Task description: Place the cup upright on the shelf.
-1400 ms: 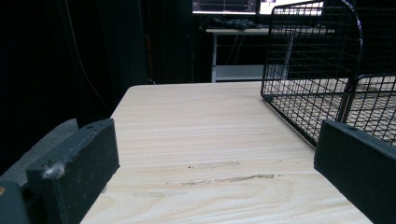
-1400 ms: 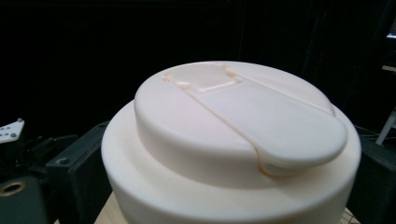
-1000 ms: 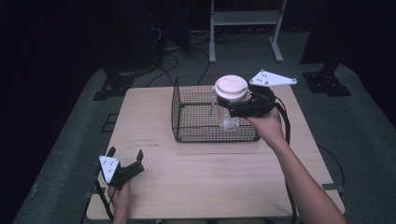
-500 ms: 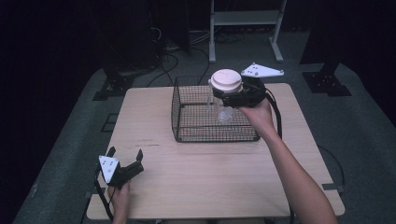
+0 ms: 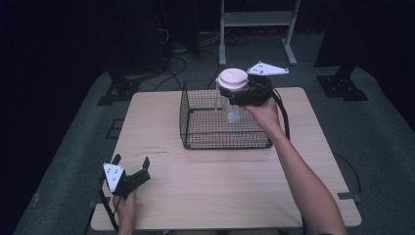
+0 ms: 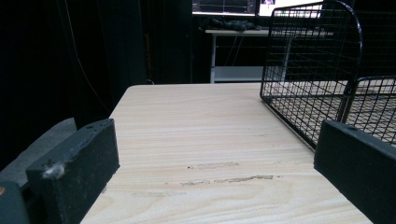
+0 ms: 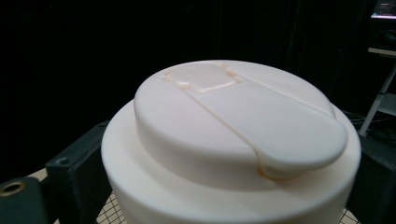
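Note:
A clear jar [image 5: 233,108] with a white lid [image 5: 233,78] hangs in the air over the black wire basket [image 5: 195,115], near its back right part. My right gripper [image 5: 240,93] is shut on the jar just under the lid. In the right gripper view the white lid [image 7: 233,140] sits between the two black jaws. My left gripper [image 5: 131,169] rests low at the table's front left, open, with nothing between its fingers [image 6: 74,168]. The left gripper view looks along the bare wood toward the basket [image 6: 317,79].
The wooden table [image 5: 220,186] has free room in front of the basket and along its left side. Dark floor with cables and a white stand [image 5: 254,19] lies beyond the back edge. A black cable [image 5: 284,115] trails from the right gripper.
My right gripper has carried the jar up and to the left over the basket. The left gripper has stayed in place.

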